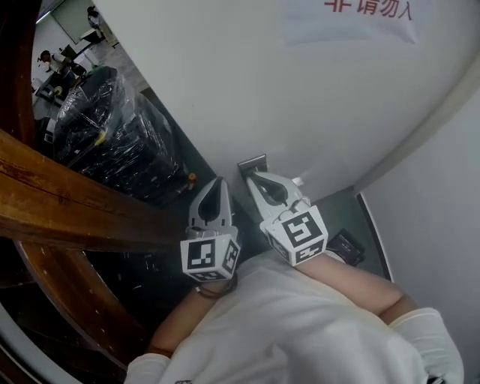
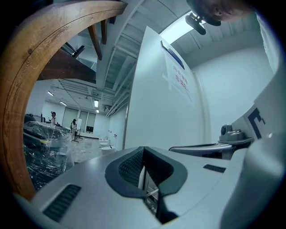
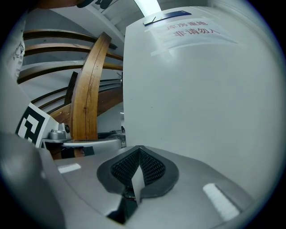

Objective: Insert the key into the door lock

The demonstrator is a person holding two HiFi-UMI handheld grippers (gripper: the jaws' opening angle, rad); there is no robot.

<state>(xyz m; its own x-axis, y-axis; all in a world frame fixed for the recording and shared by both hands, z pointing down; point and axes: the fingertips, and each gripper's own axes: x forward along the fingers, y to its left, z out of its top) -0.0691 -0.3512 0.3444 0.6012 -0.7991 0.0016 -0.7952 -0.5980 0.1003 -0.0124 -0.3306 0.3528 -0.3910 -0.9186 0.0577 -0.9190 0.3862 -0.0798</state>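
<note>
Farthest to the left of the door point(image 1: 300, 97) is a black bundle wrapped in clear film point(image 1: 112, 135). A broad curved wooden beam point(image 1: 67, 210) sweeps between it and the door's edge. Next comes the left claw point(image 1: 218, 183), held up just off the door's edge and pointing at it. In its own view, its dark ribbed pads meet at the tips with nothing gripped between them.

Just beside it, nearer the door, is the right claw point(image 1: 253, 177). Its tips are right up against the door lock point(image 1: 252, 162), a small grey metal plate on the door's edge. In the right gripper view the pads are pressed together on a thin flat grey piece, the key point(image 3: 135, 181). It is seen edge-on in the slit between them, and none of it shows past the tips. The plain white door fills the rest of that view. High on the door's face, well above the lock, hangs a pale sign point(image 1: 349, 19) with red characters.
</note>
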